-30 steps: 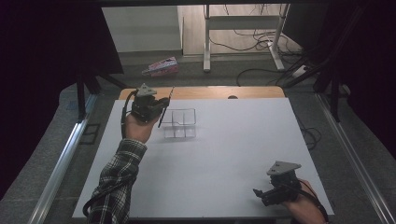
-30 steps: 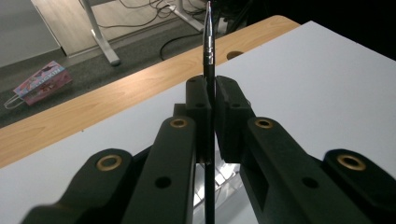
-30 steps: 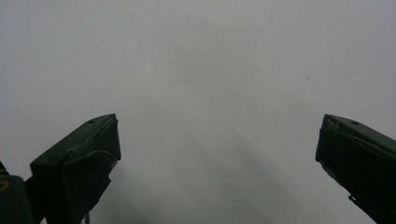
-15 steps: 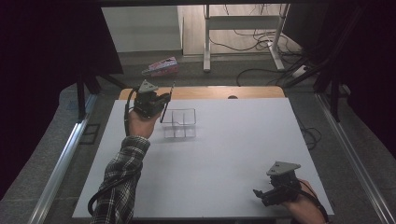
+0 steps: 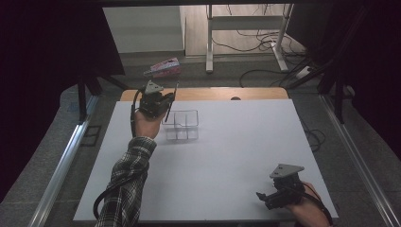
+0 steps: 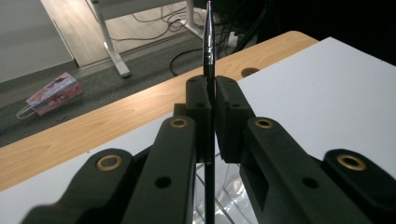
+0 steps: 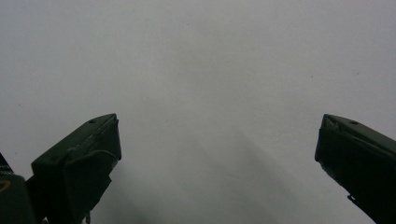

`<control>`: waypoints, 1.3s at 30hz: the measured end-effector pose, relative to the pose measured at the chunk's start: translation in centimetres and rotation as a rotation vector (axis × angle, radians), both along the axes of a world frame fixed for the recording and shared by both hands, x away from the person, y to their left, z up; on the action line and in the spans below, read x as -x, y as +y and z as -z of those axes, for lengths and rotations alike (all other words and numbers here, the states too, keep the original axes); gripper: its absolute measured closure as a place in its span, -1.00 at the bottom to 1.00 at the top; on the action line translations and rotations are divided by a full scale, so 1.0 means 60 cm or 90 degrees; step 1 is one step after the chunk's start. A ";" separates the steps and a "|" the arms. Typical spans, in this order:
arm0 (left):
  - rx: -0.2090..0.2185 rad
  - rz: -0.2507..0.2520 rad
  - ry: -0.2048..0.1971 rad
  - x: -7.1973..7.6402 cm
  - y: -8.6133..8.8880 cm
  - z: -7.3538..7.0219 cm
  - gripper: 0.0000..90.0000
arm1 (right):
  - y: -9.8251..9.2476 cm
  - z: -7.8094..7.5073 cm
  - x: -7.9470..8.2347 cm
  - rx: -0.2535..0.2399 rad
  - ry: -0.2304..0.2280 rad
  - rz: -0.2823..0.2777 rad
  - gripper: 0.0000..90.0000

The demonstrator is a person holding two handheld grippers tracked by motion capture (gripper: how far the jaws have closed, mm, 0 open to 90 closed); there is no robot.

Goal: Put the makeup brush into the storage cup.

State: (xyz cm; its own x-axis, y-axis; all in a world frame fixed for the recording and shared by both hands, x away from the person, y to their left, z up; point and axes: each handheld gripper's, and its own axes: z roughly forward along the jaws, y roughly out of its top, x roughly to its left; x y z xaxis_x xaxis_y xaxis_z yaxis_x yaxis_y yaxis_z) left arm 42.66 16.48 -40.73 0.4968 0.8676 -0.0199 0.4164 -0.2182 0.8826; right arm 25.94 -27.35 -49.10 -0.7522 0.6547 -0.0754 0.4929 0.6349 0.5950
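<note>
Nearest the person, the right claw [image 5: 276,196] rests low at the near right corner of the counter [image 5: 246,151], its jaws spread wide and gripping nothing; the right gripper view has the two black jaws well apart over bare white surface.

Farther off, at the far left, the left claw [image 5: 163,101] is clenched on a thin dark pen [image 5: 171,101], which stands nearly upright with its pointed tip [image 6: 208,9] uppermost. Its lower end hangs just above, or perhaps already inside, the near left part of the clear tray [image 5: 185,125]; the high view is too small to settle which compartment.

Judged from this, the pick is done: the pen is held off the counter and brought to the tray. What is left is lowering it into a compartment and letting go, and I would say the work is past its middle.

The left gripper view gives the grip itself: the pen [image 6: 209,70] pinched between the two jaw pads, centred, with a glint of the tray's clear wall [image 6: 233,200] below. It also takes in the wooden far edge [image 6: 93,130] and, beyond it on the floor, a pink bag [image 6: 53,92]. The high view adds the spacing of the two claws, well apart across the counter
</note>
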 end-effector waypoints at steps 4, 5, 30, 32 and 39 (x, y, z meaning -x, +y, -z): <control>0.001 -0.006 0.000 -0.004 0.000 0.007 0.90 | 0.000 0.000 0.000 0.000 0.002 -0.002 -0.99; 0.002 -0.008 -0.001 -0.005 -0.001 0.009 0.90 | 0.000 0.001 0.000 0.000 0.002 -0.002 -0.99; 0.025 -0.018 0.025 -0.001 0.012 0.053 0.90 | 0.002 0.002 0.000 0.007 0.005 -0.008 -0.98; 0.030 -0.018 0.029 -0.001 0.014 0.058 0.90 | 0.003 0.003 0.000 0.008 0.007 -0.010 -0.98; 0.037 -0.021 0.038 0.002 0.018 0.070 0.91 | 0.003 0.003 0.000 0.010 0.007 -0.011 -0.97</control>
State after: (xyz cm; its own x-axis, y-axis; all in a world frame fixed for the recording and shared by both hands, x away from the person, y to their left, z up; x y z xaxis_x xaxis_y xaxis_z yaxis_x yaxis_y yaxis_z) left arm 42.53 17.57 -44.94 0.4650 0.8797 -0.0998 0.4752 -0.1530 0.8665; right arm 25.91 -27.16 -49.29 -0.7641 0.6405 -0.0773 0.4883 0.6524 0.5796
